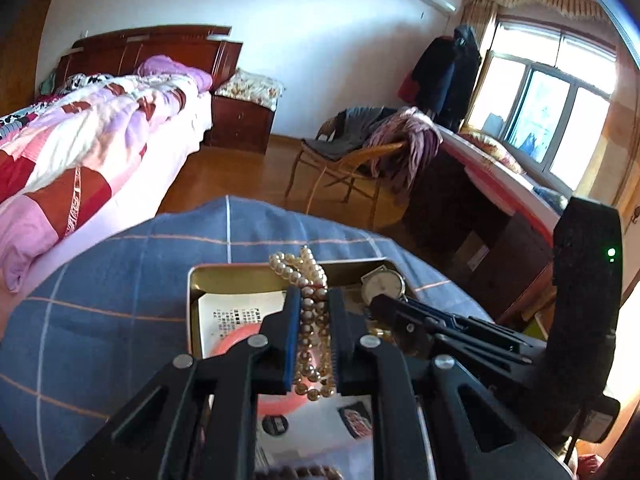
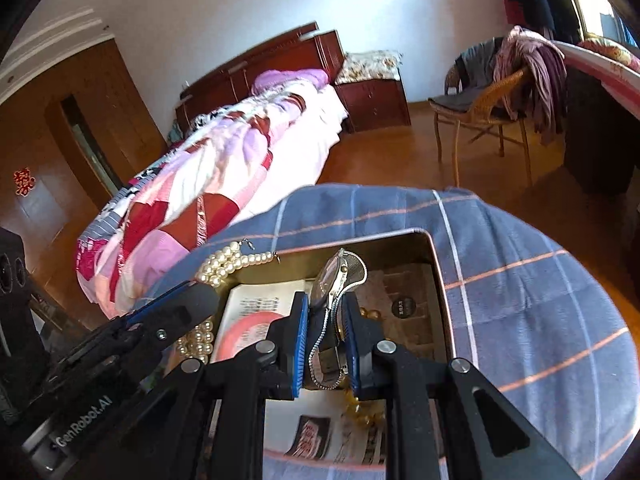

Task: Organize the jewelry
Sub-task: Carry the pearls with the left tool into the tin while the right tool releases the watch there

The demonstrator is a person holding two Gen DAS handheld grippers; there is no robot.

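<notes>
- Bedroom, wood floor; bed [image 2: 224, 160] w/ glossy pink-red patchwork quilt at 10 o'clock of the work spot, wicker chair [image 2: 480, 112] draped w/ clothes at 1 o'clock.
- Work surface = round-looking top under soft blue plaid cloth [image 2: 540, 300], thin orange + white lines.
- On it: rectangular metal tin [image 2: 434, 256], gold-toned inside, rounded corners; printed paper + pink ring-shaped graphic lining the bottom.
- Left gripper [image 1: 314, 304]: black plastic, blue ribbed pads, pinching a bunched pearl necklace [image 1: 306, 276]; smooth round cream beads, loop sticks up past the tips at 12 o'clock, over the tin's far rim.
- Right gripper [image 2: 325, 308]: same build, clamped on a wristwatch [image 2: 334, 280]; round metal case edge-on, fine mesh steel band hanging down btwn the pads, above the tin's interior.
- Right view: left gripper's arm cuts in from 8 o'clock, hides part of the tin's left wall; amber-gold beads [image 2: 360, 404] lie low in the tin, partly hidden by the pads.
</notes>
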